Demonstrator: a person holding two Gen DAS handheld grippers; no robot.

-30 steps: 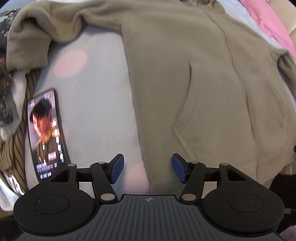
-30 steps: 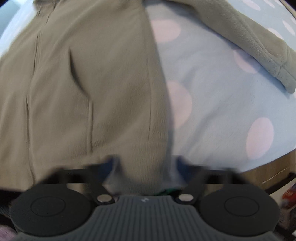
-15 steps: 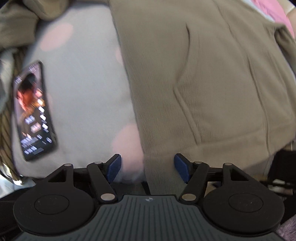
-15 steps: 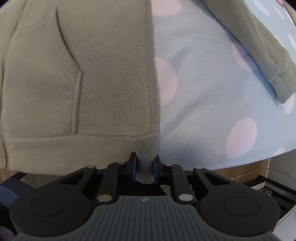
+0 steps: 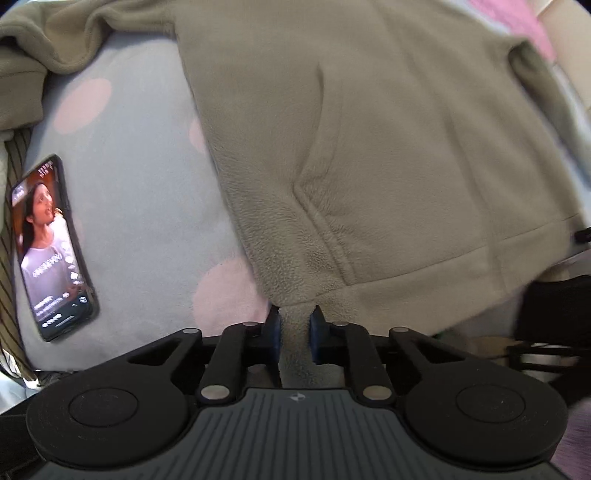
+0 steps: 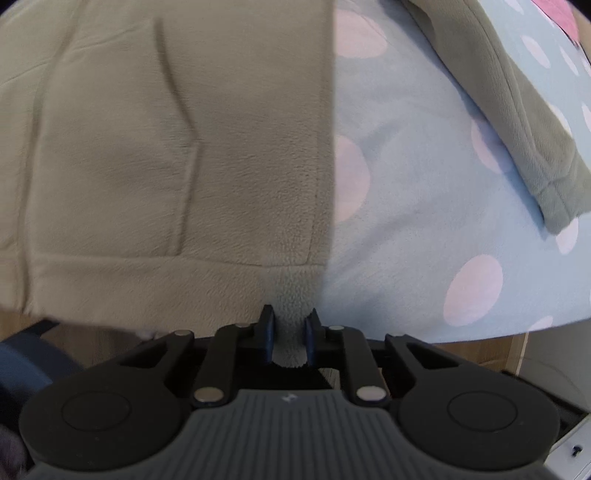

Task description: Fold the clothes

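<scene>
A beige fleece zip jacket (image 5: 388,147) lies front up on a pale blue bedsheet with pink dots (image 5: 140,166). My left gripper (image 5: 295,328) is at the jacket's bottom left hem corner; its jaws are closing, and the blue pads pinch the fleece between them. In the right wrist view the same jacket (image 6: 147,166) fills the left half. There my right gripper (image 6: 289,332) is shut on the bottom right hem corner. One sleeve (image 6: 517,110) stretches out at the upper right, and the other sleeve (image 5: 55,44) is bunched at the upper left.
A phone with a lit screen (image 5: 50,247) lies on the sheet left of the jacket. Striped cloth (image 5: 7,258) sits at the far left edge and pink fabric (image 5: 517,22) at the top right. The bed's near edge (image 6: 480,347) runs just right of my right gripper.
The left jaws, wide open around the hem before, have shut onto the corner. The right gripper's view sharpened from a blur and it keeps its pinch on its corner.
</scene>
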